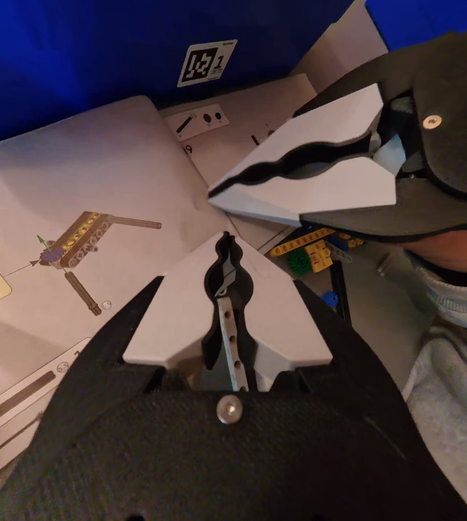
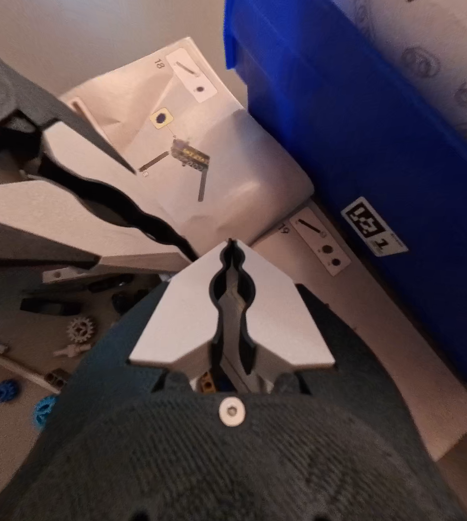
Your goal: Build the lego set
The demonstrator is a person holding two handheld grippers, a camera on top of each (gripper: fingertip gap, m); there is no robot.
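Note:
The open instruction booklet [image 1: 85, 174] lies on the table, with a build step drawn on its left page. My left gripper [image 1: 226, 234] is shut over the booklet's fold, with nothing seen between its tips. A grey beam with holes [image 1: 231, 338] shows through the gap behind them. My right gripper [image 1: 210, 194] comes in from the right, shut, its tips close to the left gripper's. A yellow beam assembly [image 1: 308, 245] with a green gear [image 1: 298, 262] lies below it. In the right wrist view the right gripper [image 2: 230, 241] is shut over the booklet [image 2: 226, 174], beside the left gripper [image 2: 190, 252].
A blue bin [image 1: 85, 56] with a black-and-white marker tag [image 1: 207, 63] stands behind the booklet, at the right in the right wrist view [image 2: 367, 141]. Loose parts lie on the table: a grey gear [image 2: 81, 328], blue gears [image 2: 5, 390], black pieces [image 2: 51, 306]. A grey sleeve [image 1: 458, 310] is at the right. The grey gear [image 2: 81, 328] sits 9 centimetres or so from the ends of my left fingers.

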